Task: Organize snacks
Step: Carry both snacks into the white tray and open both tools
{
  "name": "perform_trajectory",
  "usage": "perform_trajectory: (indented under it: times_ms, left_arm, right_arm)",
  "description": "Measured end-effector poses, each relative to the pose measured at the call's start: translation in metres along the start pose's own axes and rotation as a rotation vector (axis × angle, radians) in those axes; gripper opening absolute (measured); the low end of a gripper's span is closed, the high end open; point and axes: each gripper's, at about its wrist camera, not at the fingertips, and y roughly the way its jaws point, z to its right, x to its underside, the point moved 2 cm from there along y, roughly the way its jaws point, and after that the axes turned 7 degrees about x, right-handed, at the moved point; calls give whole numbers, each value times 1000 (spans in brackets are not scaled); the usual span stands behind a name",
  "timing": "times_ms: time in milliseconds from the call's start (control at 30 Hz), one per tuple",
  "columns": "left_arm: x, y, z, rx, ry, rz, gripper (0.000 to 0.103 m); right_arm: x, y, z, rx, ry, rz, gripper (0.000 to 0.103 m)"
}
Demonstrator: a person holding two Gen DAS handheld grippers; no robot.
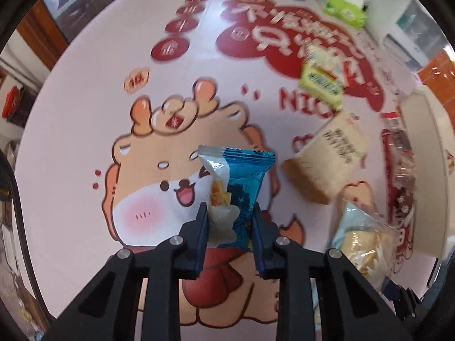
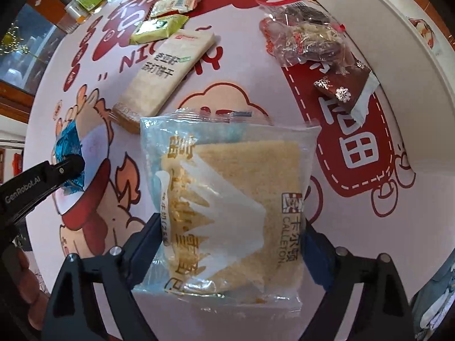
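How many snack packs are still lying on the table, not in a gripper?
5, maybe more hidden: two green packets at the far side, the cream cracker pack mid-table, the clear bag of dark sweets and the brown snowflake packet by the white tray.

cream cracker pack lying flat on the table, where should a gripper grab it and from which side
The cream cracker pack lies flat, long and narrow, with its long sides free. Probably best to come straight down and pinch across its narrow width near the middle. The green snack packets crowd its far end, so avoid that end. Both the left gripper and right gripper are full now.
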Motion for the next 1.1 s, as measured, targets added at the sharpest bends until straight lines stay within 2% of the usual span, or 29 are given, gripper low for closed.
perform_trajectory:
  times_ms: [67,267,467,700,867,967,1100]
  left_arm:
    - [0,-17,9,7,29,36,25]
    - [-10,-64,44,34,101,146,25]
    - [-15,-116,105,101,169,257,25]
    - [-21,-158,204,191,270,339,25]
    - [-30,-169,275,250,334,362,25]
    - [-36,-168,314,280,363,362,25]
    - [-47,-156,358,295,381,344,25]
  right_arm:
    - [0,-11,2,-3,-18,32,89]
    - [-7,-70,12,22,-109,228,88]
    - [-21,-126,53,17,-109,381,88]
    - [-42,-195,135,18,-58,538,87]
    - [-67,-234,205,49,0,637,88]
    - [-81,-244,238,81,25,669,88]
    - [-100,-245,279,109,53,670,88]
